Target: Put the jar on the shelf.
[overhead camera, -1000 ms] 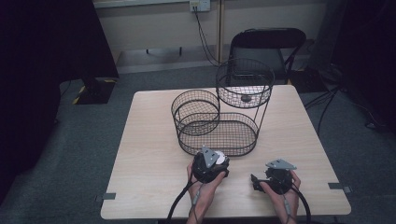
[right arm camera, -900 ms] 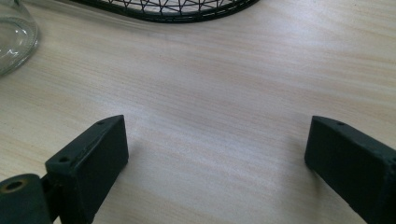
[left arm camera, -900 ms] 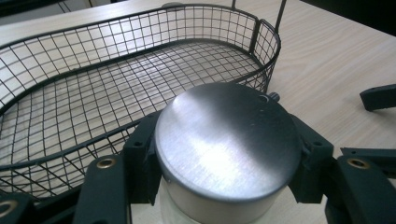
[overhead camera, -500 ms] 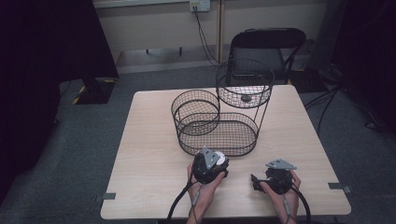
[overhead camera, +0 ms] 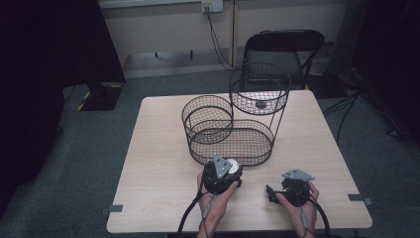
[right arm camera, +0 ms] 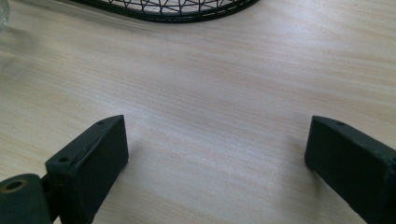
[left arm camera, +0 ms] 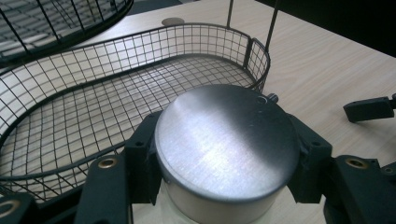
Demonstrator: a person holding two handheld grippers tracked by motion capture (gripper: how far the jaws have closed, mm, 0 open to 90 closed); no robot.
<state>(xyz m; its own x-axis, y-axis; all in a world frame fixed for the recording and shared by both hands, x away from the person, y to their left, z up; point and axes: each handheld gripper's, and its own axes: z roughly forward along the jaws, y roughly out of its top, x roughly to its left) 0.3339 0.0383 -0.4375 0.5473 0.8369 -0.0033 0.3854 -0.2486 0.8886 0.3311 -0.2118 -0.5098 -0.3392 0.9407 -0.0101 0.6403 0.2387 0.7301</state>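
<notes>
Gripping a round jar with a brushed-metal lid and pale body (left arm camera: 226,144), the left gripper (overhead camera: 222,174) has its two black jaws pressed against opposite sides of the lid — closed as far as the jar allows. The jar sits near the front edge of the light wooden table (overhead camera: 153,163), about midway along it, just in front of the black wire basket stand (overhead camera: 233,131). In the left gripper view, the stand's low oval tray (left arm camera: 93,116) lies directly beyond the lid, its near rim just beside the jar; whether the two touch cannot be told. Of the stand's two round baskets, the smaller (overhead camera: 207,113) sits at the oval's left end and the other (overhead camera: 259,88) is raised on thin rods towards the table's far edge. The right gripper (overhead camera: 277,193) rests near the table's front right corner, well apart from the jar — its jaws stand wide apart with nothing but bare tabletop between them. One jaw tip of the right gripper appears at the right margin of the left gripper view. A black folding chair (overhead camera: 283,45) stands beyond the far edge.
</notes>
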